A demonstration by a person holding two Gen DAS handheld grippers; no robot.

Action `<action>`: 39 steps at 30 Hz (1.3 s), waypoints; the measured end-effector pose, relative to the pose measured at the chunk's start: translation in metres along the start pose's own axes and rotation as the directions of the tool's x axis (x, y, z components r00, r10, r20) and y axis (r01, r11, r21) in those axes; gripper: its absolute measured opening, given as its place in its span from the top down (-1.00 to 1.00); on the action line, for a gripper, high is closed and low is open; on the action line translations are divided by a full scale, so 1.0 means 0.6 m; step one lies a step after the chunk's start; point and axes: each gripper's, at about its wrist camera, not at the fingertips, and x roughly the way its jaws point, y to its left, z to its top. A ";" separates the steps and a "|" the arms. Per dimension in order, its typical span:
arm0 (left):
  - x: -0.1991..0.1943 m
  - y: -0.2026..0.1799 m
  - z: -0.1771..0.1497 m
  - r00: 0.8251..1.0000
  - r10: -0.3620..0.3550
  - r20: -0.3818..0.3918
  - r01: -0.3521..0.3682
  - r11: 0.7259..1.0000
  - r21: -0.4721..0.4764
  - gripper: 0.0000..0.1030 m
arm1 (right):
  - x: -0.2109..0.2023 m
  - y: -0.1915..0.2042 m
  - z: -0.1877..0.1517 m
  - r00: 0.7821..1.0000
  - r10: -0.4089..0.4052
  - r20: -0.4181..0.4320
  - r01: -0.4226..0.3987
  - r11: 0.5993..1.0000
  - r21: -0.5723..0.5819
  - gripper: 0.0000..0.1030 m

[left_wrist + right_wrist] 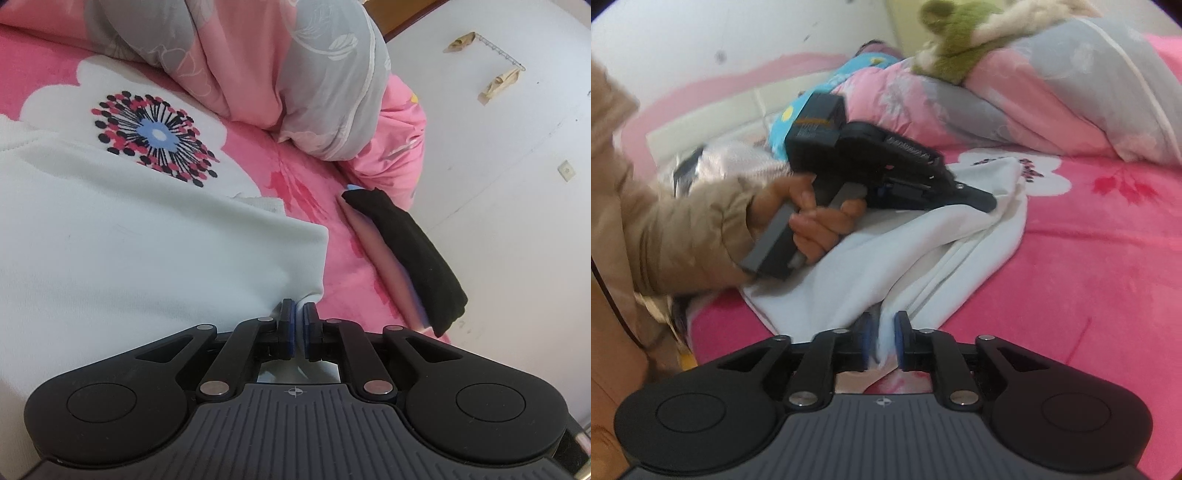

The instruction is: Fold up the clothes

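Observation:
A white garment (129, 251) lies on the pink flowered bedspread (332, 269). In the left wrist view my left gripper (299, 317) is shut on the garment's near right corner. In the right wrist view the same white garment (886, 258) is bunched in folds, and my right gripper (881, 332) is shut on its near edge. The left gripper (986, 203) also shows there, held by a hand (816, 218), pinching the garment's far corner above the bed.
A pink and grey quilt (295, 74) is piled at the back of the bed. A folded black garment on folded pink cloth (417, 254) lies at the bed's right edge by the white wall. A green plush toy (953, 48) sits on the quilt.

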 end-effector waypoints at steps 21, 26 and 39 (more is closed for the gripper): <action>-0.019 0.011 -0.003 0.995 -0.057 0.076 0.060 0.997 -0.044 0.93 | 0.046 -0.102 0.018 0.972 -0.133 0.193 0.006 0.838 0.546 0.89; -0.035 0.013 -0.001 0.988 -0.088 0.126 0.096 0.994 -0.058 0.94 | 0.048 -0.063 0.035 0.960 -0.111 0.256 -0.004 0.912 0.410 0.89; -0.038 0.013 0.000 0.987 -0.087 0.133 0.096 0.994 -0.057 0.94 | 0.036 -0.094 0.030 0.965 -0.146 0.216 0.016 0.861 0.508 0.65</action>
